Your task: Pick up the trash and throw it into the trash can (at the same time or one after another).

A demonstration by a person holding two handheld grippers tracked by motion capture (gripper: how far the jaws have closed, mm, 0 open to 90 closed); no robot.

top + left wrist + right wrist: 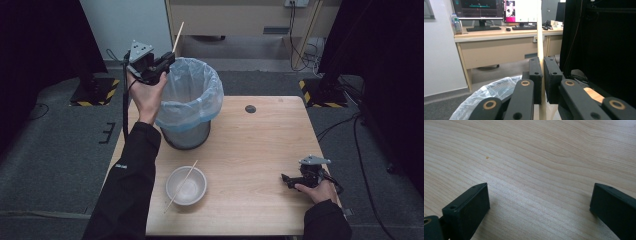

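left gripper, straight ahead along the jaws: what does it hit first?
Probably nothing near. The left gripper, shut on a chopstick, points level above the lined bin rim; ahead is open floor, then the far desk. Depth is uncertain.

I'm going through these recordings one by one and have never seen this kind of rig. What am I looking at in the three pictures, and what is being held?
There is no robot: a person holds a two-jaw tool in each hand. The high view looks down on a wooden table. The other two pictures come from cameras riding on the tools, looking along their black jaws.

The left hand-held gripper, raised beside a bin lined with a plastic bag, is shut on a thin wooden stick. The right hand-held gripper rests low over bare table with its jaws wide apart and nothing between them.

On the table also stands a small bowl with a second stick lying across it.
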